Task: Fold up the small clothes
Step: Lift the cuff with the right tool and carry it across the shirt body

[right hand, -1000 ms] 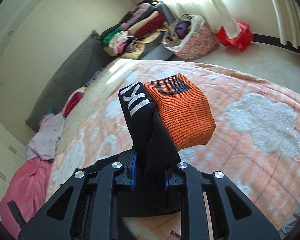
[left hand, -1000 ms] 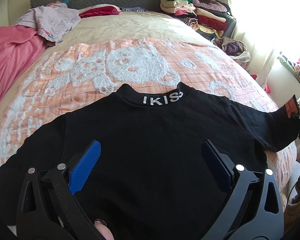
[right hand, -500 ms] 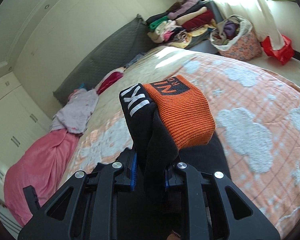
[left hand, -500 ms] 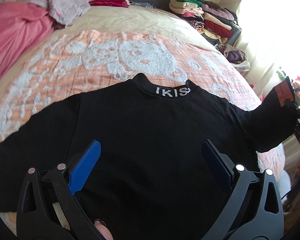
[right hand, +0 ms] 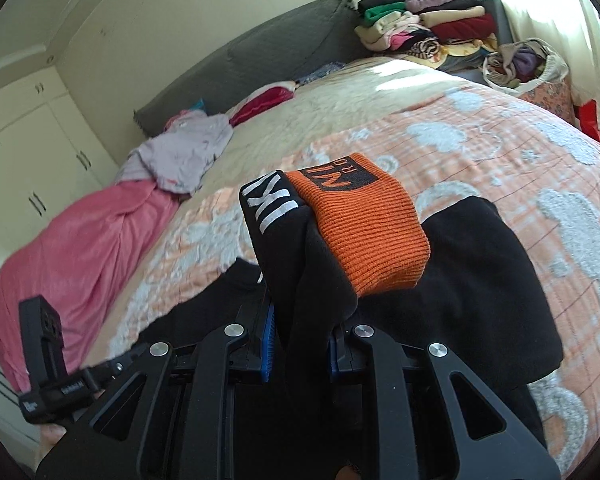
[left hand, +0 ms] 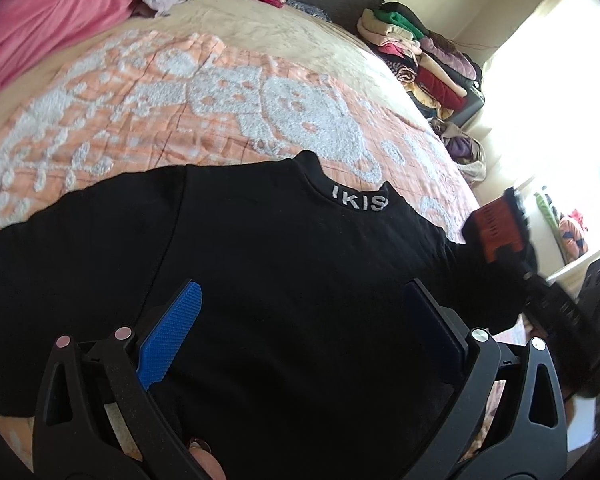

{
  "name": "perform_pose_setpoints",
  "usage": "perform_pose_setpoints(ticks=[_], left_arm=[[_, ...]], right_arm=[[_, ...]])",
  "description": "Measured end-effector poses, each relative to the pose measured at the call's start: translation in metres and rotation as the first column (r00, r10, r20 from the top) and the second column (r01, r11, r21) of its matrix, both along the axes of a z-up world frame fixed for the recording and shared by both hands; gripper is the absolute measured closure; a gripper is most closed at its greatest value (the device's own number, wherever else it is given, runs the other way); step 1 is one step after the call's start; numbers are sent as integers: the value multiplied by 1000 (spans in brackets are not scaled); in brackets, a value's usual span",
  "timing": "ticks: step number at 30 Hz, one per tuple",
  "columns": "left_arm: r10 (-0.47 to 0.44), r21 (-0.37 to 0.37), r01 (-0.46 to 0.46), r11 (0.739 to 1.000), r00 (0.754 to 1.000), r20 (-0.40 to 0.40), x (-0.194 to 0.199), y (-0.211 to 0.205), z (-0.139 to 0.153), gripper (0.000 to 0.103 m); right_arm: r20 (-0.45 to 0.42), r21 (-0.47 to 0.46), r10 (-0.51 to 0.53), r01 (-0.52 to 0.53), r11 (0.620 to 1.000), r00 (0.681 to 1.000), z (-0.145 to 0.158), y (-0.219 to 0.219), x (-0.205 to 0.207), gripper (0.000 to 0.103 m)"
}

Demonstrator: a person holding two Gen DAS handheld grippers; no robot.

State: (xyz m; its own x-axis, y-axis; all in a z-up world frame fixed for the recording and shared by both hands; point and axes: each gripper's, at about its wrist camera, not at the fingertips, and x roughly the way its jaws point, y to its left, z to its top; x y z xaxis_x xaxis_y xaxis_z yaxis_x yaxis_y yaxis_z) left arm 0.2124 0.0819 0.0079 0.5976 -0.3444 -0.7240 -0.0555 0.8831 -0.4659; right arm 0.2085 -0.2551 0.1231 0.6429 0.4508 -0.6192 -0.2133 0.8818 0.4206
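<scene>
On the bed [left hand: 228,92], our black top [left hand: 300,300] lies flat and mostly unfolded; right gripper [right hand: 300,344] jaws clench its orange-cuffed sleeve [right hand: 364,232] mid-fold, left gripper [left hand: 300,332] jaws spread empty.

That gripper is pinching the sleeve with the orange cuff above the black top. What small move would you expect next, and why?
Probably carry the sleeve inward and lay it across the black top's chest. The right gripper is clamped on it, orange cuff raised, while the top lies flat on the bedspread and the left gripper hovers open.
</scene>
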Motion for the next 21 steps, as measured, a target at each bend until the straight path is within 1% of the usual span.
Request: perform_pose_setpoints(ticks=[5, 8, 9, 11, 12, 13, 15, 16, 17, 21], left_arm=[[20, -42, -21, 999, 1000, -24, 1, 13, -6, 8], [28, -52, -30, 998, 999, -31, 2, 18, -8, 8], [29, -56, -31, 998, 999, -33, 2, 19, -9, 8], [30, -62, -32, 998, 999, -37, 2, 21, -9, 8], [31, -66, -33, 997, 999, -38, 3, 22, -9, 8], [31, -70, -34, 997, 999, -37, 3, 24, -9, 8], [36, -79, -39, 996, 999, -40, 3, 26, -9, 8], [37, -83, -40, 996, 998, -42, 3, 26, -10, 8], [37, -86, -41, 995, 998, -44, 3, 27, -10, 8], [28, -97, -34, 995, 998, -65, 3, 25, -14, 8]], right_arm=[[-27, -86, 30, -33, 996, 999, -28, 28, 5, 82], [-56, -108, 55, -60, 992, 997, -43, 38, 8, 79], [-60, -114, 66, -73, 991, 996, -47, 42, 6, 76], [-60, -125, 89, -95, 987, 994, -50, 50, 3, 68], [-55, -129, 103, -109, 986, 993, -51, 54, 0, 59], [-51, -131, 115, -120, 984, 992, -51, 56, -1, 56], [-42, -132, 142, -146, 980, 989, -50, 60, -6, 55], [-41, -134, 161, -165, 977, 986, -50, 63, -8, 51], [-41, -132, 176, -180, 975, 984, -49, 65, -11, 50], [-43, -112, 248, -251, 962, 968, -46, 71, -22, 47]])
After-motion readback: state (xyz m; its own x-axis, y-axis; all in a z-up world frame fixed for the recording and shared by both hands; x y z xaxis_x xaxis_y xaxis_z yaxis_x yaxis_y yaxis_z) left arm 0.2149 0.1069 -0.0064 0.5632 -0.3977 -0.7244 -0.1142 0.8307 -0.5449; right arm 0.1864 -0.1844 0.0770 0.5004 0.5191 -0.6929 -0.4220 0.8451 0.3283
